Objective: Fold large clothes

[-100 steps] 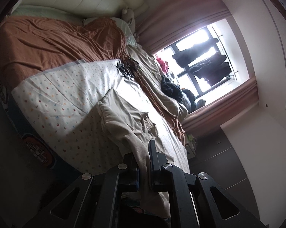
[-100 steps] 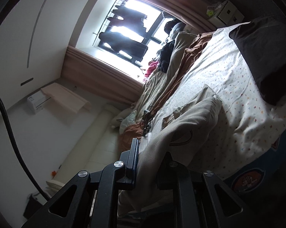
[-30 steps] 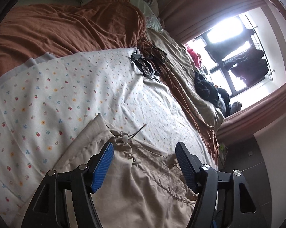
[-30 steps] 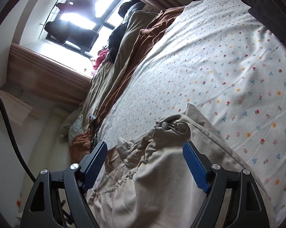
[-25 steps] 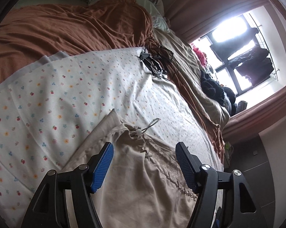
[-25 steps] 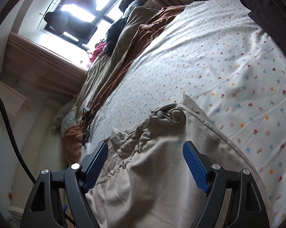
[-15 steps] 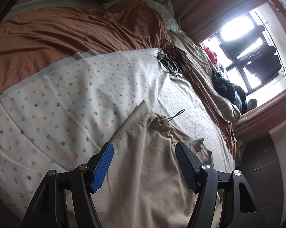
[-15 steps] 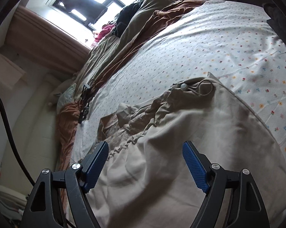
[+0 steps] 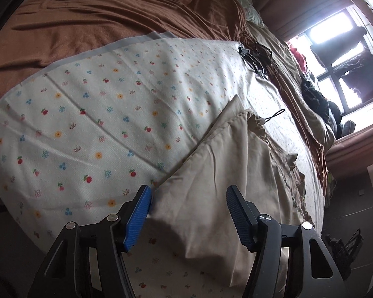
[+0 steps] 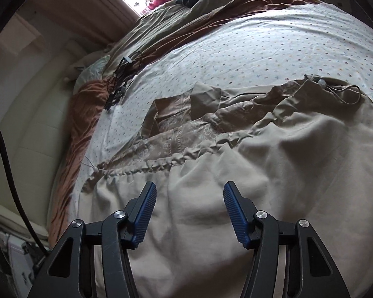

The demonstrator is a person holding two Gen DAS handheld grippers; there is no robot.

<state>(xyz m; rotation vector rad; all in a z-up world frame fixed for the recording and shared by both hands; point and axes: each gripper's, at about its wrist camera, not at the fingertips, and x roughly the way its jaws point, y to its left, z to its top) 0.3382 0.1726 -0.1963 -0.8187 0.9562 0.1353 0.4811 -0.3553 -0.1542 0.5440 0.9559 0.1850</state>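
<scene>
A large beige garment (image 9: 226,164) with a gathered drawstring waist lies spread flat on the flowered white sheet (image 9: 99,114). My left gripper (image 9: 187,211) is open and empty, just above the garment's near corner. In the right wrist view the same garment (image 10: 273,149) fills the lower half, with its drawstring toggle (image 10: 321,82) at the far right. My right gripper (image 10: 188,206) is open and empty, above the garment's plain lower part.
A brown blanket (image 9: 99,17) covers the far side of the bed. A tangle of black cables (image 9: 255,57) lies at the sheet's far edge, and it also shows in the right wrist view (image 10: 121,79). Dark clothes (image 9: 318,99) are piled near the bright window (image 9: 335,47).
Both grippers let go of the garment, which now lies spread on the sheet. Over the last second both have drawn back from it towards the near bed edge, staying open.
</scene>
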